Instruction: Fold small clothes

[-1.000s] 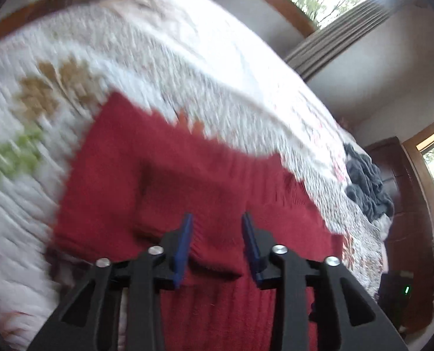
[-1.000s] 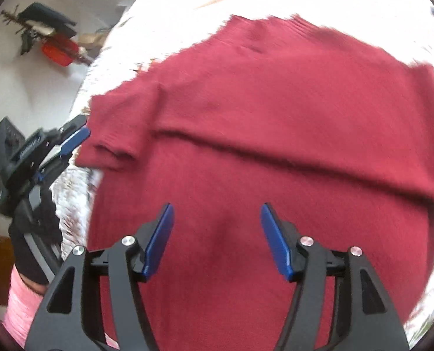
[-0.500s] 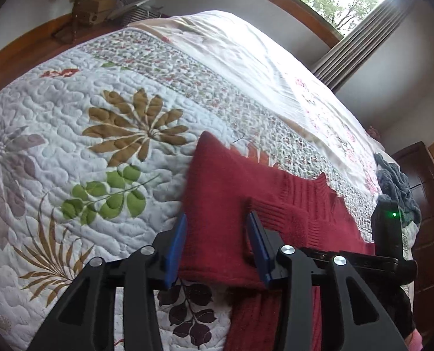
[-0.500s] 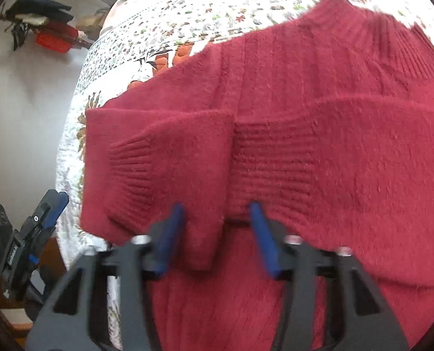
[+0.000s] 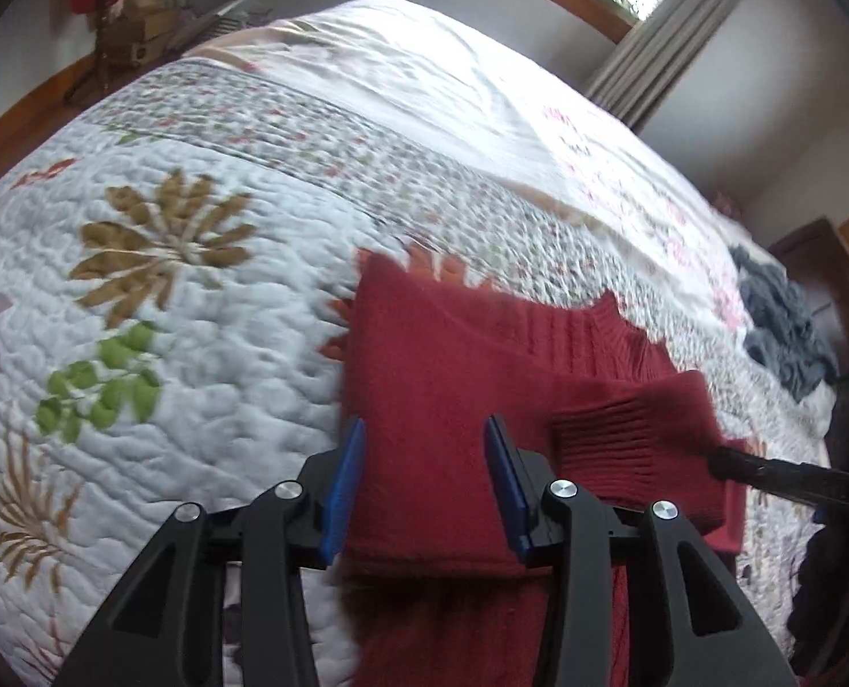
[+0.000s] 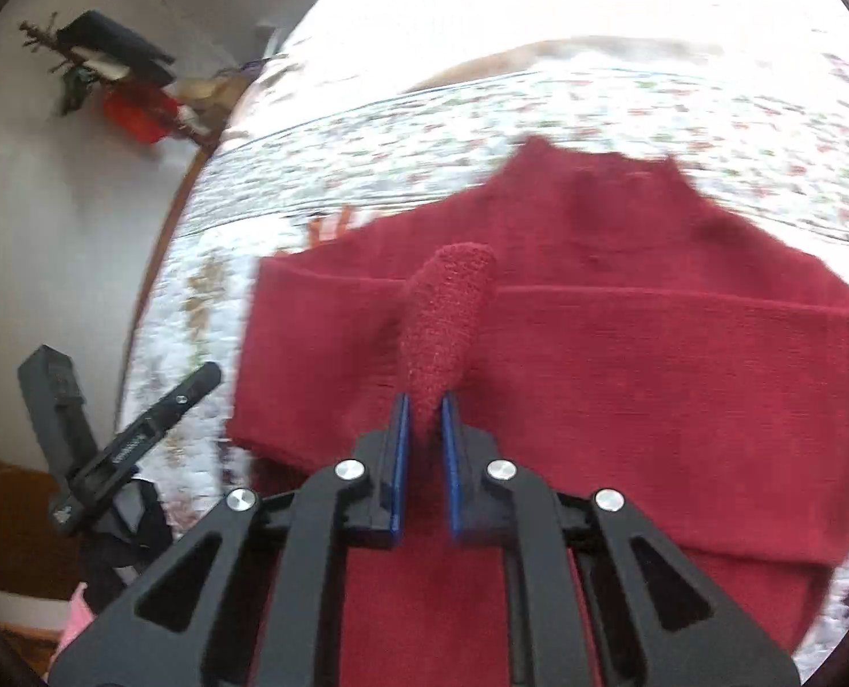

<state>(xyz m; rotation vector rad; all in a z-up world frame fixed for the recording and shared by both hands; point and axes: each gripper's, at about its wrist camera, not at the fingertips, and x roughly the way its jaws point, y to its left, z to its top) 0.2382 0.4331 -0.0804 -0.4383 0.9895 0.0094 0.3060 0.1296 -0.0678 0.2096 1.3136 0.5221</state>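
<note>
With our right tongs pinching the sweater cuff and left tongs open, we should lay it flat across the chest.

The left gripper hung with its blue-padded jaws spread wide, nothing pinched between them. The right gripper had its jaws drawn close together, clamped on a raised fold of the red sweater's cuff that stood up beyond its fingertips.
</note>
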